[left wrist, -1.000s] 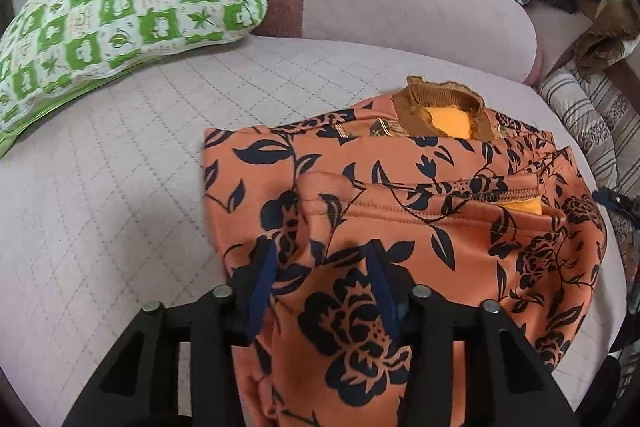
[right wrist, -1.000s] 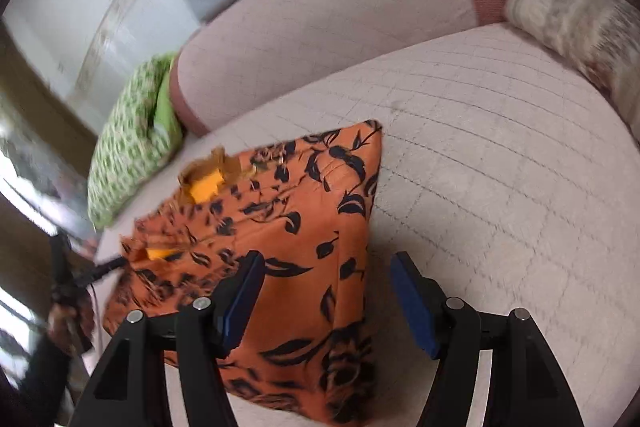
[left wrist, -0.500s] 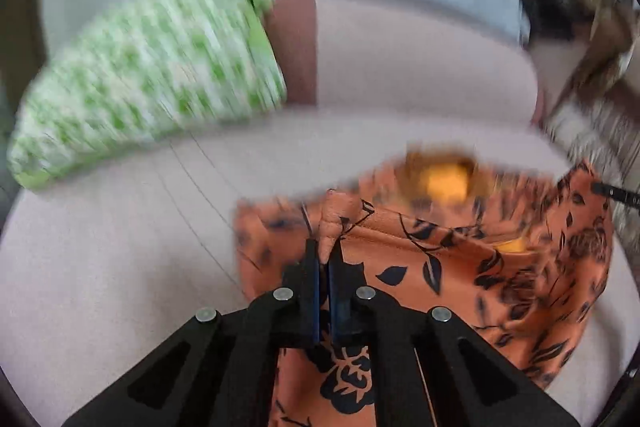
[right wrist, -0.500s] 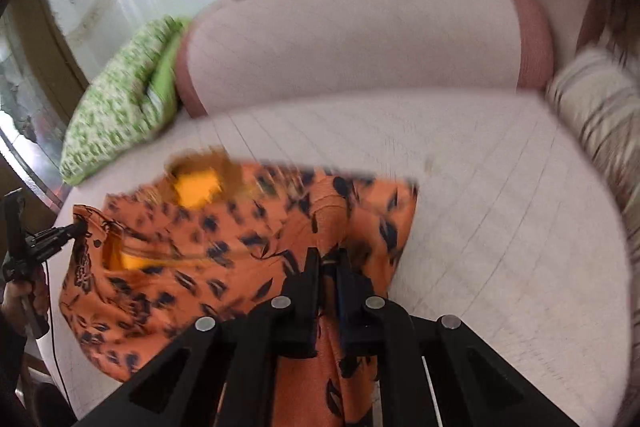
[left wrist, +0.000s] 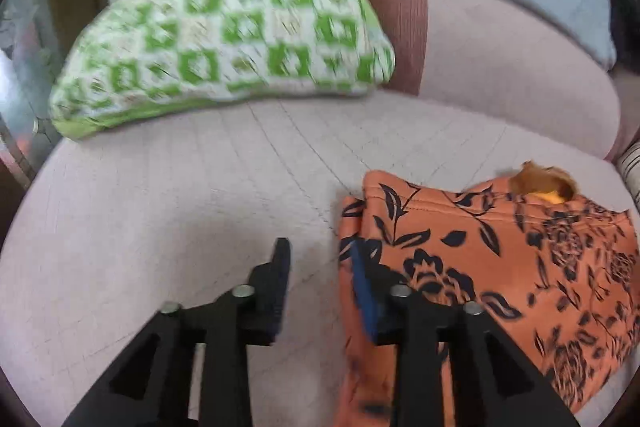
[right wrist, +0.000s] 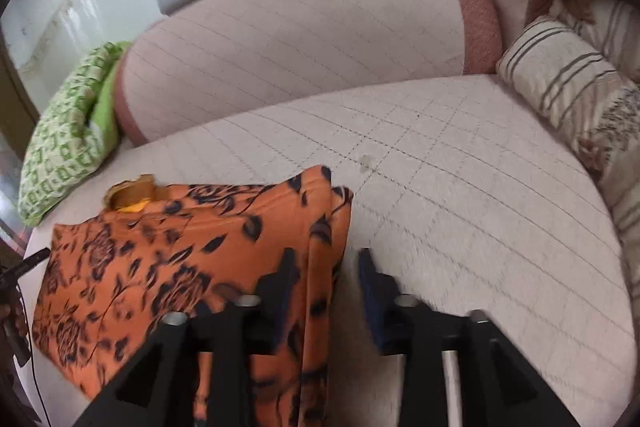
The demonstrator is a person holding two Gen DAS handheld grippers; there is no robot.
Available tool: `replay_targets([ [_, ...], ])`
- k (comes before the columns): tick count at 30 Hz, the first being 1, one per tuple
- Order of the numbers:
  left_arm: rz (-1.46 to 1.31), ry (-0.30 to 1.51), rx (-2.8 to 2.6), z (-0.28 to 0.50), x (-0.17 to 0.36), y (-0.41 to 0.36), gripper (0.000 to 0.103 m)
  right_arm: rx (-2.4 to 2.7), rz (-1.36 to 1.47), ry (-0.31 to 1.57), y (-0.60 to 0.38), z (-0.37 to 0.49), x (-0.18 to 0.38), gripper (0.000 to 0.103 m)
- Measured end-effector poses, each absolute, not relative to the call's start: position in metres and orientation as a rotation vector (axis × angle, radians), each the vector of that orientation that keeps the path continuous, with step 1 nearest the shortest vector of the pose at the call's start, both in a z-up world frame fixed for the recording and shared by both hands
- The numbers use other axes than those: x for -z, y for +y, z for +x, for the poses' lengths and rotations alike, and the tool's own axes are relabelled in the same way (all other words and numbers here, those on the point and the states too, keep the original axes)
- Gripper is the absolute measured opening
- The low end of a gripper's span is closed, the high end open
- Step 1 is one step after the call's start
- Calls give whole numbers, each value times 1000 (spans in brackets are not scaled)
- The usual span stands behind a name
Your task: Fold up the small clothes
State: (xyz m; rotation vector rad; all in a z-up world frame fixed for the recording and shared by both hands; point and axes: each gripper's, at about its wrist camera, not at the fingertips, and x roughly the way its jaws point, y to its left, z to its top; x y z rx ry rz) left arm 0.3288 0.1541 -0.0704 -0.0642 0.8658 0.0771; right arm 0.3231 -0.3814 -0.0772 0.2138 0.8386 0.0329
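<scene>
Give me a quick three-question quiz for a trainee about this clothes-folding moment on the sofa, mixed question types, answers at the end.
1. True or false: the left gripper is shut on the orange floral garment.
2. Multiple choice: in the left wrist view, where does the green checked pillow lie? A. on top of the garment; B. on the sofa seat, apart from the garment; C. between the gripper fingers.
3. Fill in: in the right wrist view, the cushion at the sofa's right end is cream with dark ____.

Key
1. False: both the left gripper and the right gripper are open, at opposite side edges of the garment.
2. B.
3. Stripes.
</scene>
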Motion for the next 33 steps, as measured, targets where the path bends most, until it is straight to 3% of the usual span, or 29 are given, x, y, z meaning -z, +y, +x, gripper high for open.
replay_targets([
  [1,-79,851,-69,319,64,158,47,-46,220,819,-383,312,73,72],
  [2,-110,849,-37,305,56,163,59,-60,236,797,-385,298,70,72],
  [4,-171,860,31,286,50,169,66,-99,304,814,-395,280,69,73],
  [5,-188,873,68,278,50,168,75,-127,366,830,-398,276,72,73],
  [10,-249,1023,154,270,89,146,75,-285,488,948,-386,280,100,73],
  [12,-267,1088,114,274,114,137,69,-239,521,1003,-378,286,120,74],
  [13,-206,1065,88,271,112,131,34,-242,537,1023,-374,289,127,67],
  [14,-159,1070,123,274,108,123,19,-224,498,1047,-365,292,128,59],
  [15,-174,1096,112,279,104,120,18,-219,482,1065,-361,293,127,28],
  [19,-191,1042,88,282,54,116,17,-237,545,1070,-360,295,105,14],
  [22,-184,964,117,261,3,112,17,-268,537,997,-358,276,54,13],
  [26,-184,919,120,192,-30,115,18,-300,504,967,-357,231,11,13],
  [28,-206,959,109,152,-12,121,21,-308,530,978,-365,199,10,13],
  [30,-192,1033,87,123,36,123,31,-297,505,1028,-369,155,36,19],
  [32,-174,1178,33,114,92,129,40,-295,495,1077,-371,130,77,45],
  [33,-211,1148,46,109,100,137,41,-256,496,1188,-372,119,114,64],
])
